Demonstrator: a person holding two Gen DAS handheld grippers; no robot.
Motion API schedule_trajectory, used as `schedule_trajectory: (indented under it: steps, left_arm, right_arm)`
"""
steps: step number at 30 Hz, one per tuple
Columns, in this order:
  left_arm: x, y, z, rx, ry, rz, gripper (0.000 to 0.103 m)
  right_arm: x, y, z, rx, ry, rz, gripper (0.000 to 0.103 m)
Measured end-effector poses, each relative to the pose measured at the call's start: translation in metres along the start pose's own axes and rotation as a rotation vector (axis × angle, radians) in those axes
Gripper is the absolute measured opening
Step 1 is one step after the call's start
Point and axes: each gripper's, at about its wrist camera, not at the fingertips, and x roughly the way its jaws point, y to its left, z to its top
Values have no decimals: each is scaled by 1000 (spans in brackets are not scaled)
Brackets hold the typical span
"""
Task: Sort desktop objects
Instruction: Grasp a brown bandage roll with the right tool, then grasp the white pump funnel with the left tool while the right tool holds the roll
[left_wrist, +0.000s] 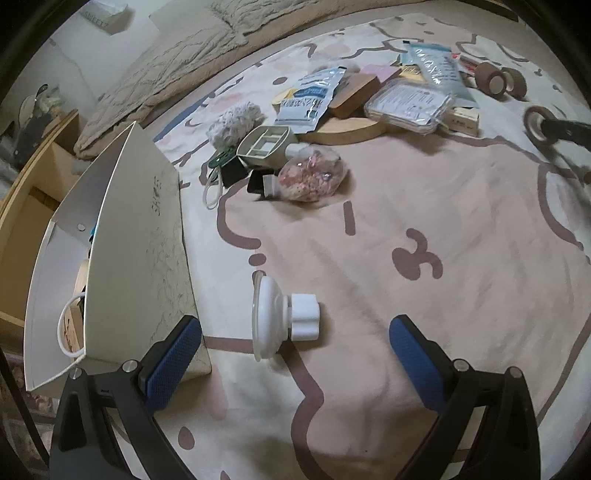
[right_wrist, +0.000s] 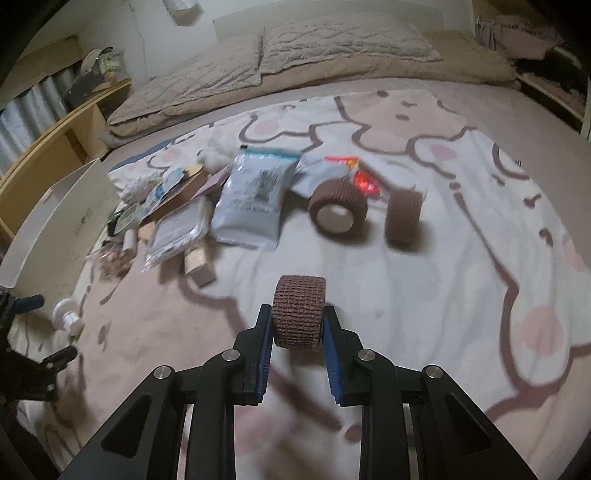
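My right gripper (right_wrist: 298, 317) is shut on a brown bandage roll (right_wrist: 299, 312), held just above the patterned blanket (right_wrist: 461, 280). Two more brown rolls (right_wrist: 338, 210) (right_wrist: 403, 212) lie beyond it on the blanket. In the left wrist view the same held roll (left_wrist: 537, 123) shows at the far right on the right gripper's black finger. My left gripper (left_wrist: 295, 334) stands open over a white suction hook (left_wrist: 284, 321) that lies between its blue pads, untouched. An open white box (left_wrist: 122, 236) stands to the left of it.
A pile of desk items lies farther back: pouches (right_wrist: 255, 192), a clear packet (left_wrist: 410, 101), a round wooden board (left_wrist: 347, 131), a green divided tray (left_wrist: 267, 144), a bag of pink bits (left_wrist: 314, 173). Pillows (right_wrist: 332, 48) line the head of the bed; a wooden shelf (right_wrist: 62, 129) runs along the left.
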Motion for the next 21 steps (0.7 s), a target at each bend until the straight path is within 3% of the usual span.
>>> schedule_trajectory:
  steps: [5,11,18,21]
  left_arm:
    - [4,0,0,-11,17,12,101]
    - [12,2,1,-48,56,-22,80]
    - [14,0,4,-40,48,-43,57]
    - [18,2,5,-59,58,-59,52]
  right_arm:
    - [-9,12,-15,-14,21,45,27]
    - [-19,24,-32,-8,35,95,27]
    - [-28,42,-48,-32,57,154,27]
    - [-32,51,-53,-40,69,189,27]
